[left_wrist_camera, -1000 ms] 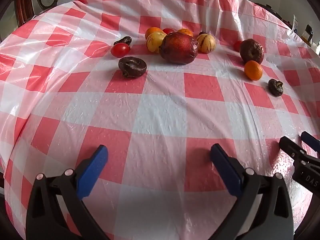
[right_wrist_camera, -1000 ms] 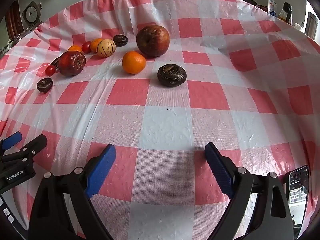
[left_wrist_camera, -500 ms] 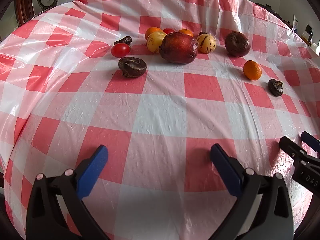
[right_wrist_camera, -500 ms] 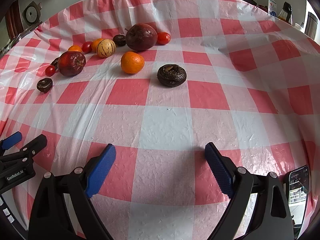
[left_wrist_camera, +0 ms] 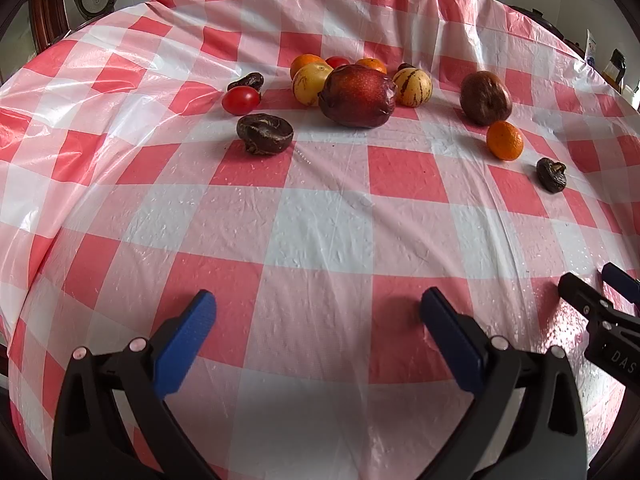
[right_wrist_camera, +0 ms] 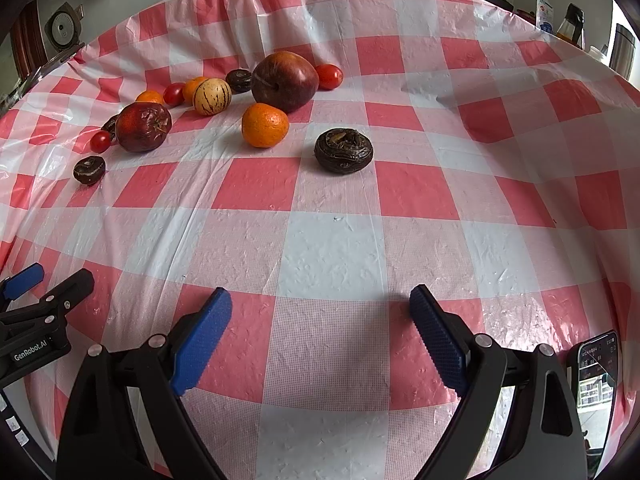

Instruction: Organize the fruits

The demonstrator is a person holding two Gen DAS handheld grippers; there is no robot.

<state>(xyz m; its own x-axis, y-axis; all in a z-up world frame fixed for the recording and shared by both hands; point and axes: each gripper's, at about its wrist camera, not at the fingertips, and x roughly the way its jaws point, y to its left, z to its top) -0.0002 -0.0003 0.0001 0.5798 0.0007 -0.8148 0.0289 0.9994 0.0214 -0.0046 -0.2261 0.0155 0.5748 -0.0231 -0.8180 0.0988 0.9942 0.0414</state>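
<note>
Fruit lies in a loose cluster at the far side of the checked tablecloth [left_wrist_camera: 320, 232]. In the left wrist view I see a big dark red fruit [left_wrist_camera: 358, 96], a striped melon [left_wrist_camera: 413, 87], a red tomato [left_wrist_camera: 241, 100], a dark wrinkled fruit [left_wrist_camera: 265, 134], a brown-red apple [left_wrist_camera: 485, 98] and a small orange [left_wrist_camera: 505, 140]. The right wrist view shows the apple [right_wrist_camera: 285, 80], an orange [right_wrist_camera: 265, 125] and a dark wrinkled fruit [right_wrist_camera: 344, 150]. My left gripper [left_wrist_camera: 318, 308] and right gripper [right_wrist_camera: 320, 308] both stand open and empty, well short of the fruit.
A phone [right_wrist_camera: 596, 376] lies at the near right table edge. The right gripper's tip [left_wrist_camera: 600, 308] shows at the left view's right edge, and the left gripper's tip [right_wrist_camera: 44, 292] at the right view's left edge. A bottle [right_wrist_camera: 570, 24] stands beyond the far right.
The brown-red apple has shifted back toward the fruit cluster, uncovering a red tomato behind it in the right wrist view. Both grippers have stayed where they were.
</note>
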